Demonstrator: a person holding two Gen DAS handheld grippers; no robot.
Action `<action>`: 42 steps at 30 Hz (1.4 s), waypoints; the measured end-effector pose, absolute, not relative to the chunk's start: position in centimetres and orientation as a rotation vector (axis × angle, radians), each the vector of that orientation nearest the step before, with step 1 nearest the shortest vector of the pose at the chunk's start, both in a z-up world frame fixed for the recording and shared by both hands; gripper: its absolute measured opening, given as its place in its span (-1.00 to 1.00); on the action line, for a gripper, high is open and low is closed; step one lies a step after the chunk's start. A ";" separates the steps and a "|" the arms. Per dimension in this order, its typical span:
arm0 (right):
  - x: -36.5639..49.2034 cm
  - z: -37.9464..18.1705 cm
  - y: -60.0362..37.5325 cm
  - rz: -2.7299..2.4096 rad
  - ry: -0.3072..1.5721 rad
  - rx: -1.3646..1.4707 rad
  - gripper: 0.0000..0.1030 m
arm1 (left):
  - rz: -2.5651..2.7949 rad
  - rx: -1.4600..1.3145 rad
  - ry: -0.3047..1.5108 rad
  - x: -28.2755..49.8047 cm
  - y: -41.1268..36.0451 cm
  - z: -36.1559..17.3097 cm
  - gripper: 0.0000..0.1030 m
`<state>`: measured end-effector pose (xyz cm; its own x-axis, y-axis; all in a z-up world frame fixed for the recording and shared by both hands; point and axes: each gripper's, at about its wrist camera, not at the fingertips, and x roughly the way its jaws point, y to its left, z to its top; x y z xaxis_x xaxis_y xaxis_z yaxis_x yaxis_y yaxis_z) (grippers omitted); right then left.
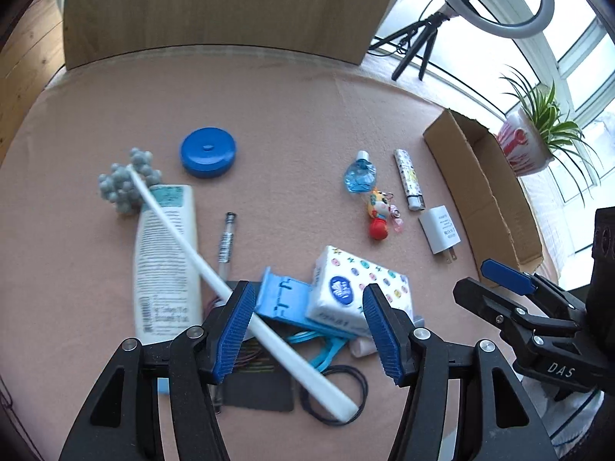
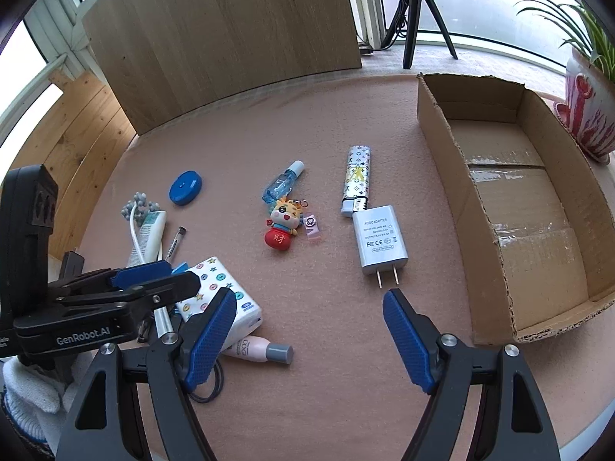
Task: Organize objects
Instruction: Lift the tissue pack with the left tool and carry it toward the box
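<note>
1. Two grippers to check: note the left gripper [image 1: 309,296] with jaws apart over the clutter pile, and the right gripper [image 2: 309,299] with jaws wide apart over the bare pink mat [image 2: 326,123]. Record nothing clamped in either.
2. Locate the massage stick [image 1: 184,238] lying diagonally across the white tube [image 1: 165,261], with its handle passing between the left jaws beside one pad. Cannot tell whether it touches that pad.
3. Treat the stick as light, stiff and probably slick. Take hold across the handle near mid-length, not at the knobbed head, to limit swing.
4. Treat the tissue pack [image 1: 357,284] as light and soft. Close gently across its short sides.
5. Locate the AC adapter [image 2: 378,242] just ahead of the right fingertips, touching the lighter [image 2: 357,176]. Treat it as small, rigid and smooth. Grip the flat body, clear of the prongs.
6. Use the right wrist view for the empty interior of the cardboard box [image 2: 442,176] and for the pink bottle [image 2: 257,347], which is almost hidden in the left view.
7. Use the left wrist view for the full stick and the hair ties [image 1: 353,384].
</note>
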<state>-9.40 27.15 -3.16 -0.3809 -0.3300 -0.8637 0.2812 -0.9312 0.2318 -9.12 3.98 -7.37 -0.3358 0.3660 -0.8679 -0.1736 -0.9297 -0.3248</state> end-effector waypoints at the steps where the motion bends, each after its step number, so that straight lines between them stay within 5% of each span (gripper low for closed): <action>1: -9.4 -3.2 26.8 -2.335 -0.059 1.477 0.47 | 2.318 -1.582 -0.257 -8.8 3.0 -7.2 0.21; 15: -8.0 -3.2 19.8 -2.125 0.218 1.415 0.47 | 2.328 -1.595 -0.265 -3.9 0.7 -7.8 0.14; 17: -7.5 -3.4 19.6 -2.075 0.209 1.420 0.34 | 2.317 -1.585 -0.256 -3.8 1.2 -7.6 0.14; 19: -7.6 -4.2 19.5 -2.045 0.211 1.459 -0.02 | 2.325 -1.576 -0.231 -3.8 1.5 -7.3 0.14; 21: -8.3 -5.2 19.5 -2.036 0.207 1.502 -0.09 | 2.320 -1.574 -0.237 -3.9 1.8 -7.2 0.14; 28: -11.6 -7.1 21.0 -2.132 0.200 1.565 -0.09 | 2.313 -1.529 -0.206 -5.9 3.9 -6.4 0.14; 42: -11.7 -7.1 25.8 -2.165 -0.102 1.626 -0.07 | 2.203 -1.630 -0.170 -13.8 8.3 -8.9 0.14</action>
<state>-11.69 25.85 -7.07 -0.2208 -0.3780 -0.8991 0.2920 -0.9052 0.3088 -13.79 8.34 -8.92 -0.2450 0.3800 -0.8920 -0.2390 -0.9153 -0.3243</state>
